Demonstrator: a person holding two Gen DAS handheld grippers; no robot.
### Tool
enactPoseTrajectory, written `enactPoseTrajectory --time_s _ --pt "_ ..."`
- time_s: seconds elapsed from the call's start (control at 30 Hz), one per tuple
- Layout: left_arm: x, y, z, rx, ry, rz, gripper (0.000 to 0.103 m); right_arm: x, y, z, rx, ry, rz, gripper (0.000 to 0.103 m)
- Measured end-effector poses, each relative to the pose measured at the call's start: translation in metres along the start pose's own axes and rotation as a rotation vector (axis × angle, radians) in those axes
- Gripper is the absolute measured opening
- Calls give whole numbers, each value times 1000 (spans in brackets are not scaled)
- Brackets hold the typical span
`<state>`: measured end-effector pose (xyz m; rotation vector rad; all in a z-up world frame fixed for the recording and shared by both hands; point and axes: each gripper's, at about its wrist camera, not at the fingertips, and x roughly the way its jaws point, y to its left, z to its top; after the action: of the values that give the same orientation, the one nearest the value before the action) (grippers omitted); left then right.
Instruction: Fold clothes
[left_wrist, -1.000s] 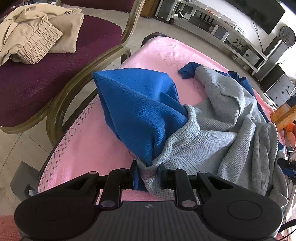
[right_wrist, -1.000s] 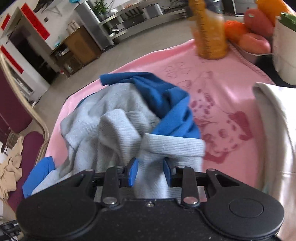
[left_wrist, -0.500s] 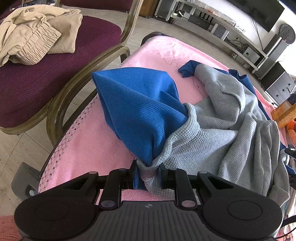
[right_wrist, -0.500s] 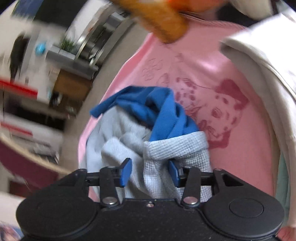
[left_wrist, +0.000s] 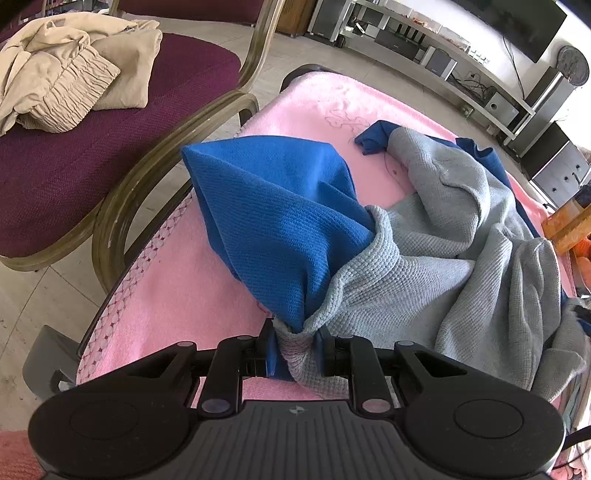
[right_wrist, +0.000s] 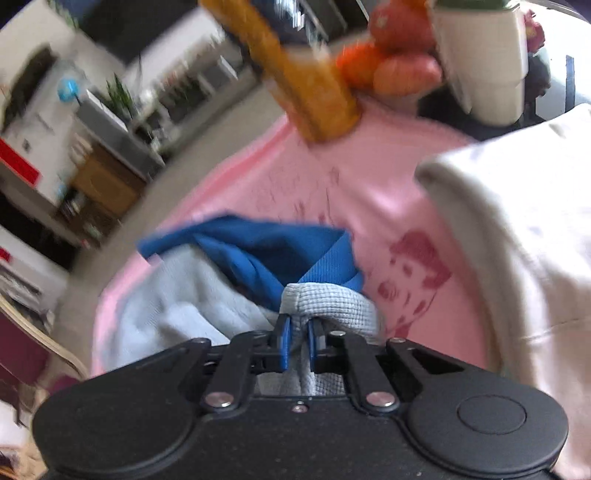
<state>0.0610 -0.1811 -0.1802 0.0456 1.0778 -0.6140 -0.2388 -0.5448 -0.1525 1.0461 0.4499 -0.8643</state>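
right view: motion-blurred | orange bottle (right_wrist: 314, 88): top cut off | white cloth (right_wrist: 517, 240): runs past edge

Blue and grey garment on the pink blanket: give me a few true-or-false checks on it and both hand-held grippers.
1. The left hand-held gripper pinches the garment. True.
2. The right hand-held gripper has nothing between its jaws. False: they are closing on grey fabric.
3. The garment lies neatly folded. False: it is bunched up.
4. Beige clothes lie on the chair. True.
5. The blanket is green. False: pink.
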Motion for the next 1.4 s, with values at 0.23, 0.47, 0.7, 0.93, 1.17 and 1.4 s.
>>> enactPoseTrajectory --time_s 0.23,0.47,0.7,0.93,1.17,1.4 --pt "-3 6 0 -42 3 -14 19 -83 -60 -4 171 -113 51 8" --pt "-5 3 -2 -20 -8 -12 19 -83 -104 -6 227 -15 43 28" --pt "0 1 -2 -10 -3 7 19 -70 -105 -11 202 135 154 39" --pt "1 1 -2 -5 -1 10 19 -42 -102 -32 216 321 35 54" --pt "2 3 -3 -15 5 8 19 -32 -124 -36 457 222 174 67" --pt "3 5 -2 -24 10 5 19 -46 -116 -23 498 106 383 66"
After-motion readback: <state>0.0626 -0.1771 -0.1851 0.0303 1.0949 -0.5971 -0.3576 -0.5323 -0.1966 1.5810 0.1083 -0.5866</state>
